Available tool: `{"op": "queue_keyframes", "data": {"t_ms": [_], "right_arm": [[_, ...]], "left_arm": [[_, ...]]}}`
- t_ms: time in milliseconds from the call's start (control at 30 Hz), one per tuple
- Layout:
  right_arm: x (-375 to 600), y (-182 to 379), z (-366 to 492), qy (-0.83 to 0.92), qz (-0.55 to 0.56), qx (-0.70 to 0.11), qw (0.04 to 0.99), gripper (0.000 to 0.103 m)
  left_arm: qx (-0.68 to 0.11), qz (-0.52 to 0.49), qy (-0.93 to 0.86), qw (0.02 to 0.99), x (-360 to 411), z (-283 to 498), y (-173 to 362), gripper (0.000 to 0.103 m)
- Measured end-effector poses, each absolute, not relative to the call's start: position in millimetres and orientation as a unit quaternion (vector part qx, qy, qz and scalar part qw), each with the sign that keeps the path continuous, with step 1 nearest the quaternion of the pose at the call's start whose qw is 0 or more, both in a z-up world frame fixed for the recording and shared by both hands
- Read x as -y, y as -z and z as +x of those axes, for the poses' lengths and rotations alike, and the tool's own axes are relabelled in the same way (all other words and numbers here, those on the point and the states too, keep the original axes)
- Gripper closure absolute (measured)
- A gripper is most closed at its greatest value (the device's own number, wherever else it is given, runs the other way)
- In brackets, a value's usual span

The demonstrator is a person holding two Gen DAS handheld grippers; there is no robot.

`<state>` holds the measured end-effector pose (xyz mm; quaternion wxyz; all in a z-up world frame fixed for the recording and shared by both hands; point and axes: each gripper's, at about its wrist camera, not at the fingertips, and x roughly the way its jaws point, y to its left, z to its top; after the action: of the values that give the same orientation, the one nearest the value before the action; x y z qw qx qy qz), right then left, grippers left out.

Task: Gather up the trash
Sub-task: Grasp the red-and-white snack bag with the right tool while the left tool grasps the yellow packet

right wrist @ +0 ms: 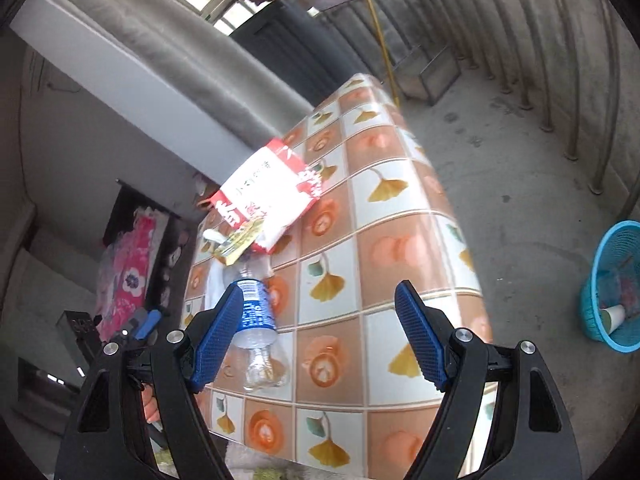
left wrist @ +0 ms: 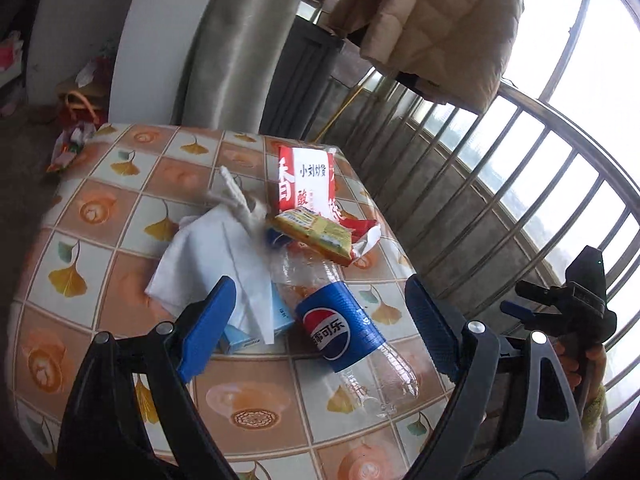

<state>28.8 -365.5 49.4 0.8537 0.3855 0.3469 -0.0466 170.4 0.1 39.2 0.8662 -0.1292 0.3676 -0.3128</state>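
left gripper [left wrist: 320,320], blue ribbed pads on black arms: jaws wide apart, nothing clamped. it hangs above a table covered in a glossy orange-and-white tiled cloth with ginkgo leaves [left wrist: 120,184].

between and just ahead of the jaws lies a crushed clear plastic pepsi bottle with a blue label [left wrist: 340,320], on its side, its base pointing toward the camera. by the left pad: a crumpled white tissue [left wrist: 212,264] draped over a small pale-blue carton [left wrist: 240,340], which peeks out beneath it. farther ahead, a yellow snack wrapper [left wrist: 316,234] rests across the bottle's neck end and partly over a red-and-white printed snack bag [left wrist: 304,180]. a white twisted strip [left wrist: 238,196] lies beside the tissue; material unclear.

right gripper [right wrist: 320,336], same build: jaws wide apart, empty, above bare cloth. the same bottle [right wrist: 256,320] sits just at its left pad, partly hidden behind it; contact cannot be told. the red-and-white bag [right wrist: 268,192] lies well ahead.

off to the right of the right jaws, on the concrete floor, stands a turquoise plastic mesh basket [right wrist: 604,280] holding a white paper cup [right wrist: 614,316], well apart from the table.

behind: a metal railing [left wrist: 500,184] and a beige quilted jacket [left wrist: 432,20] hanging over it.
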Motion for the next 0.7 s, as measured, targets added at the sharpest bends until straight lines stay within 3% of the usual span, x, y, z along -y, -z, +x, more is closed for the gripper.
{"op": "queue_keyframes", "data": {"t_ms": [167, 467, 700], "right_arm": [[342, -43, 81, 0.012, 0.39, -0.368, 0.844, 0.027], [349, -5, 155, 0.029, 0.46, -0.377, 0.803, 0.027], [370, 29, 186, 0.051, 0.528, -0.378, 0.758, 0.028]], "left_arm": [[-0.375, -0.181, 0.331, 0.847, -14, 183, -24, 0.021], [-0.444, -0.321, 0.358, 0.756, 3, 260, 11, 0.044], [-0.503, -0.357, 0.325, 0.717, 30, 297, 41, 0.058]]}}
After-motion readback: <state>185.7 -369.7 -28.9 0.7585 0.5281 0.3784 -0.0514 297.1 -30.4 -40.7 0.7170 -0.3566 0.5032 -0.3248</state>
